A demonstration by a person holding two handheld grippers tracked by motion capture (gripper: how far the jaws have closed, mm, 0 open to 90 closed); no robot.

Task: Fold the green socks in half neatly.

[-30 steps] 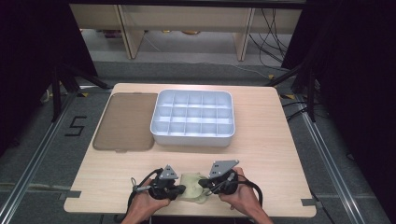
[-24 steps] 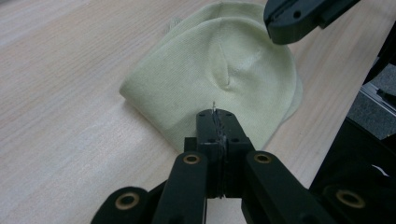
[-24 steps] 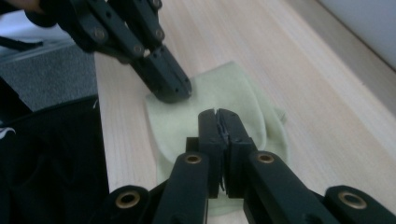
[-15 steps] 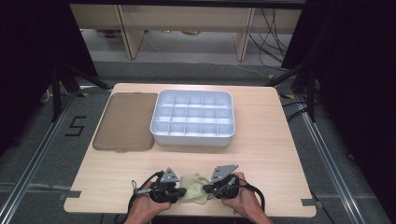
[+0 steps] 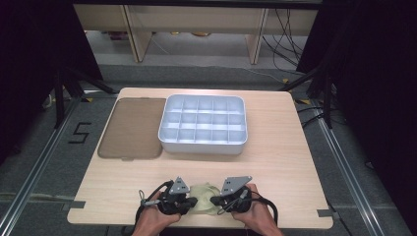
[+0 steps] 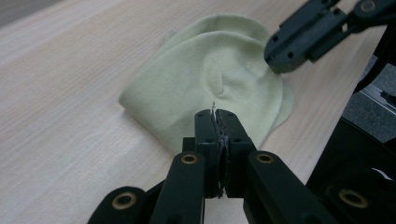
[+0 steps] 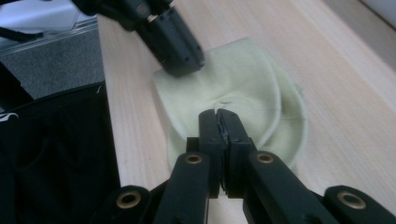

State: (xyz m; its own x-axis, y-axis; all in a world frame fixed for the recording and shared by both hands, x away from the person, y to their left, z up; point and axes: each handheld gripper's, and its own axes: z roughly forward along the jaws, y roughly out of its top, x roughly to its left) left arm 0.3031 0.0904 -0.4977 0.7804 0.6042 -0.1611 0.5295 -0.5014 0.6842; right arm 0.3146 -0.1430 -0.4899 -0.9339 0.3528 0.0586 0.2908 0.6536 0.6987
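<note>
At the near edge of the table (image 5: 295, 162), the high view shows a pale green cloth (image 5: 204, 197) lying between the left gripper (image 5: 193, 202) and right gripper (image 5: 214, 200), with a white compartment tray (image 5: 202, 143) and a brown mat (image 5: 132, 127) farther off. In the left gripper view, the jaws are clenched together at the cloth's (image 6: 205, 88) near edge. In the right gripper view, its jaws are likewise clenched, tips over the cloth (image 7: 252, 84); whether either pinches fabric cannot be told.

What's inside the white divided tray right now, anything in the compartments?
The compartments of the white tray that face the high view look empty, just bare white floors. The near wall hides part of the front row, so something small there can't be ruled out.
</note>
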